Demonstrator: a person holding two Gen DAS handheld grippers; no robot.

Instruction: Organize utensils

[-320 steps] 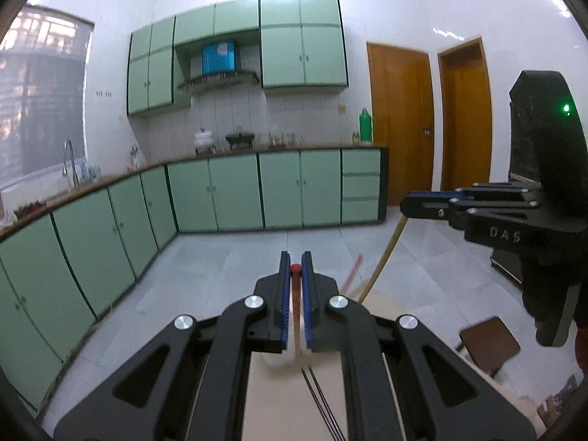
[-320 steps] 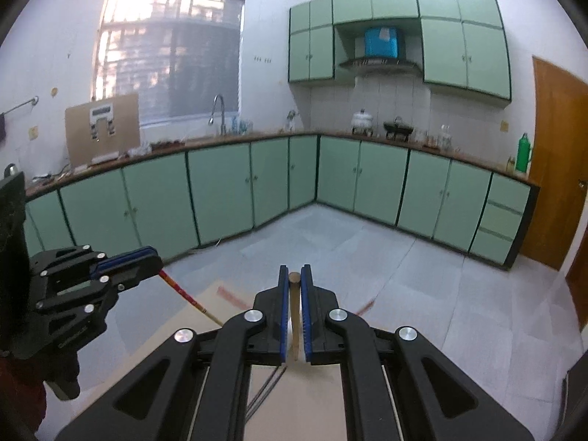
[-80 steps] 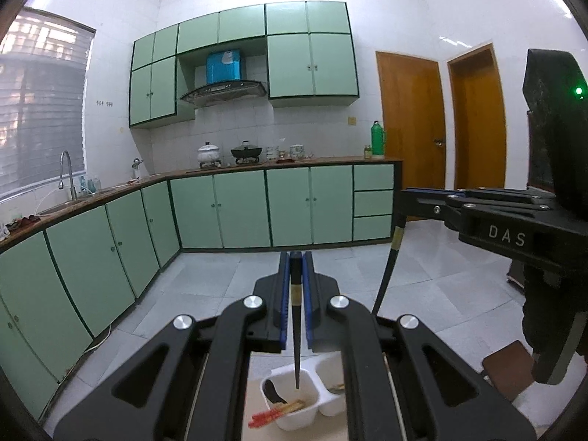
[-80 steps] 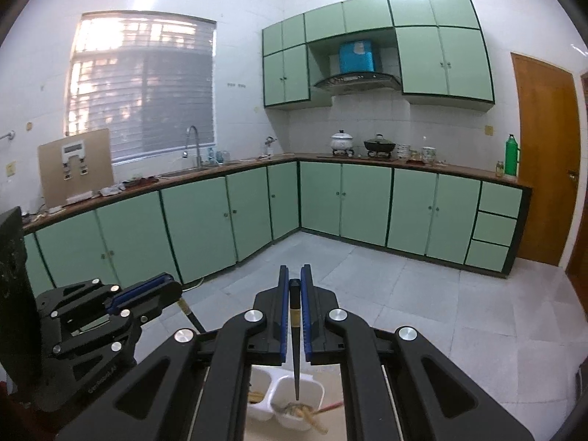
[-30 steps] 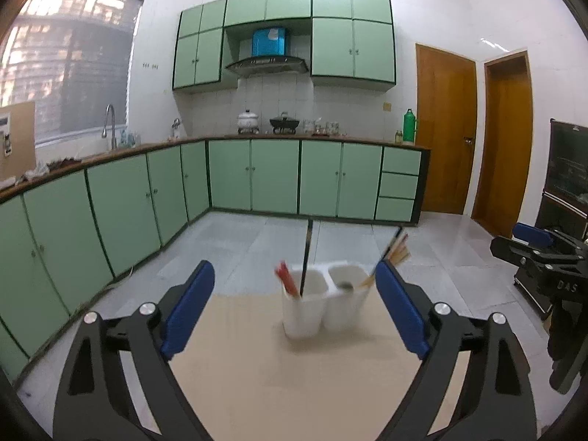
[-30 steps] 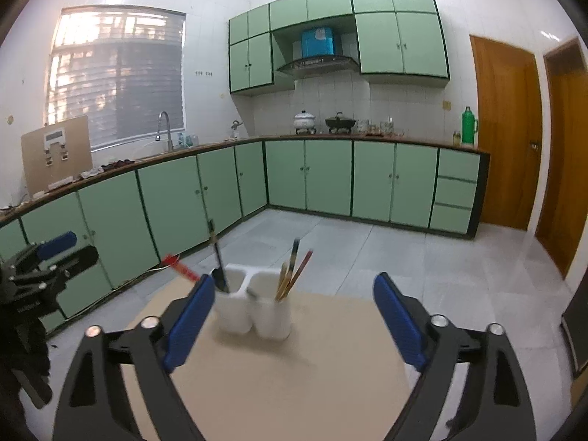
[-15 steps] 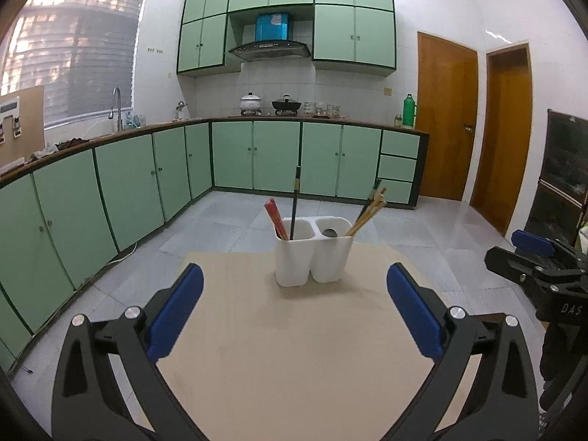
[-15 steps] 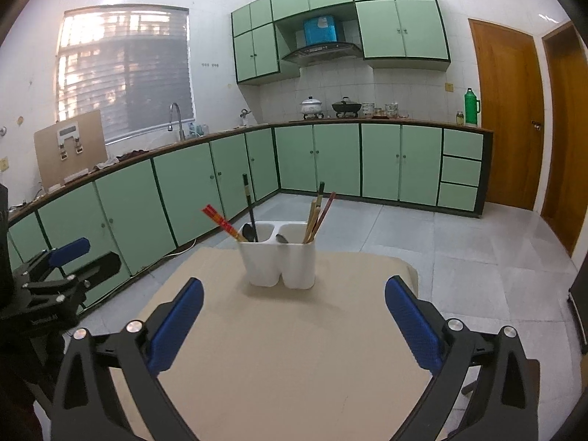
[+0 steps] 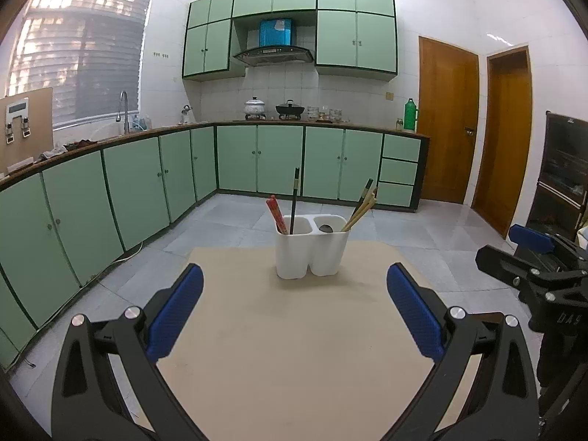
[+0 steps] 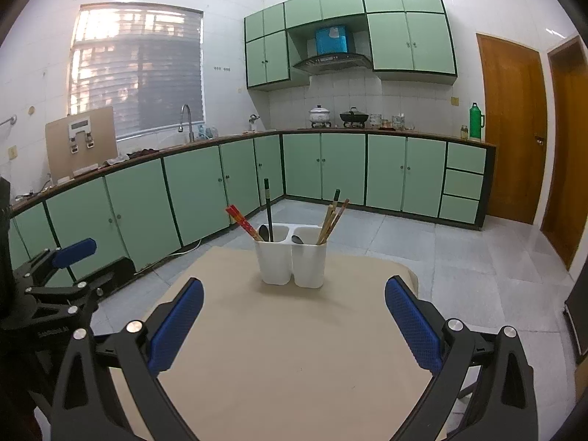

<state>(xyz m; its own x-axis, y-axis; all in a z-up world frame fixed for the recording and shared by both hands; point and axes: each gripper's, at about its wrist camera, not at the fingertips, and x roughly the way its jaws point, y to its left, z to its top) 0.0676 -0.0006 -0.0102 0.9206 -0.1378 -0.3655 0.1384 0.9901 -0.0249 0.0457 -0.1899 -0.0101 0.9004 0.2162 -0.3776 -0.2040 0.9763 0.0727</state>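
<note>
Both grippers hang back from the white two-cell holder (image 9: 311, 250), which stands upright toward the far side of the beige desk (image 9: 294, 349). Left gripper (image 9: 294, 316) and right gripper (image 10: 294, 321): fingers spread wide, holding nothing. Red chopsticks (image 9: 276, 215) and a dark one (image 9: 294, 198) in the left cell; wooden chopsticks (image 9: 362, 207) and a spoon (image 9: 325, 228) in the right. No loose utensils visible; sorting looks complete, so probably only withdrawal is left. Green-cabinet kitchen, tiled floor.

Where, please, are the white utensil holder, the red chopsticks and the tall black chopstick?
white utensil holder (image 9: 294, 257): left wrist view, front wall of left compartment.
red chopsticks (image 9: 275, 211): left wrist view, upper shafts.
tall black chopstick (image 10: 268, 205): right wrist view, mid-shaft.
</note>
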